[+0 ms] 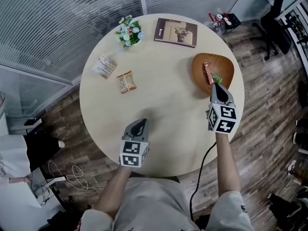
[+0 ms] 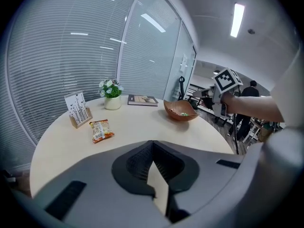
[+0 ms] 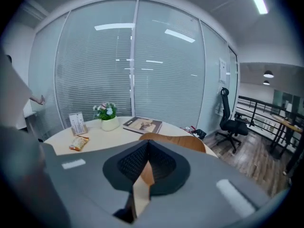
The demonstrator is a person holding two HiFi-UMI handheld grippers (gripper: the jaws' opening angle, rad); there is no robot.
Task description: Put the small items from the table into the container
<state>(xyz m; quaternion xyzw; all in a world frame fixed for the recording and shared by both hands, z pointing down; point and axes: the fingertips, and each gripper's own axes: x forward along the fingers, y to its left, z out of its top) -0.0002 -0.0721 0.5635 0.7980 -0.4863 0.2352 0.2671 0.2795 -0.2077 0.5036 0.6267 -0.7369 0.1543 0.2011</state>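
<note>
Lying beyond right gripper (image 1: 217,87) jaws: bowl (image 1: 224,65)

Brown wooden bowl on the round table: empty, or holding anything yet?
Not empty. A red snack bar and a small green packet lie inside the brown wooden bowl.

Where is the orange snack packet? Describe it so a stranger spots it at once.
Start at the round table and find the flower pot near its far left edge. Nearer than the pot sit two things: the snack packet is the flat orange one, right of the upright white card stand.
</note>
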